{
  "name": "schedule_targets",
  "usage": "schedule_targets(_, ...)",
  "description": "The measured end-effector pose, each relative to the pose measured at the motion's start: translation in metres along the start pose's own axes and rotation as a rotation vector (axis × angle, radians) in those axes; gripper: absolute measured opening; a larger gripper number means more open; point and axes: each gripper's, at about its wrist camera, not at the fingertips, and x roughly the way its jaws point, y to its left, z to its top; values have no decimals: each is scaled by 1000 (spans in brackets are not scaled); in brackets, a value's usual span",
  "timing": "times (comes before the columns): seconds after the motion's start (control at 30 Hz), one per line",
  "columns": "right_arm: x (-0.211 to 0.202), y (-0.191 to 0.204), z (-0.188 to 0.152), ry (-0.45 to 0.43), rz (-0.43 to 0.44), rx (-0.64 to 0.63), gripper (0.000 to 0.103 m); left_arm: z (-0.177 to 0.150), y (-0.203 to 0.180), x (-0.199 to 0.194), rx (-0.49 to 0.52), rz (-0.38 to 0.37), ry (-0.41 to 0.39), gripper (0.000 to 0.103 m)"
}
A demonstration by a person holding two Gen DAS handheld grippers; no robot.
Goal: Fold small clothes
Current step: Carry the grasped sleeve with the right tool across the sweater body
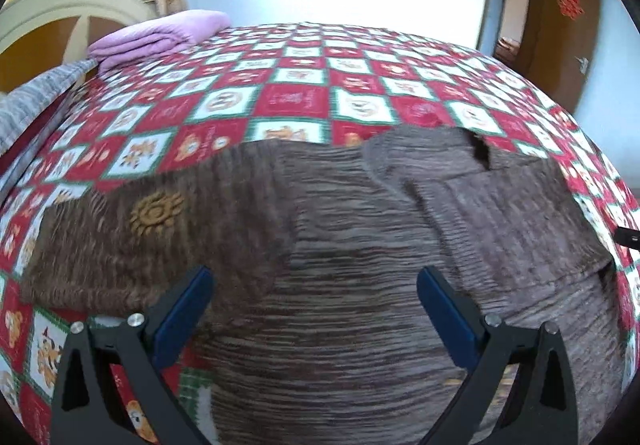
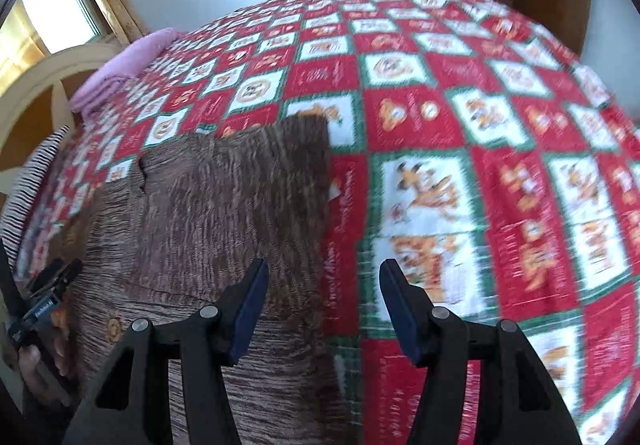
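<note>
One ribbed brown garment (image 1: 340, 265), rumpled.

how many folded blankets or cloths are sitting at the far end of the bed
1: a folded purple blanket at the far left corner of the bed, by the headboard. More may lie outside both views.
</note>
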Motion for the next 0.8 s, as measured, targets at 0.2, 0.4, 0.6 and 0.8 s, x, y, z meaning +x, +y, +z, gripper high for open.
schedule_targets(0.2,26,13,-13,49,2,-27,15,7,-33,3,79,45,11,103)
schedule_targets(0.4,14,-17,-19,5,-48,32,2,3,-49,14,82,40,33,103)
schedule_targets(0.6,5,-38,-20,-45,-62,50,1,-2,-66,20,125,47,22,103)
schedule_targets(0.8,7,-10,22,-105,-26,0,79,5,-62,27,93,40,23,103)
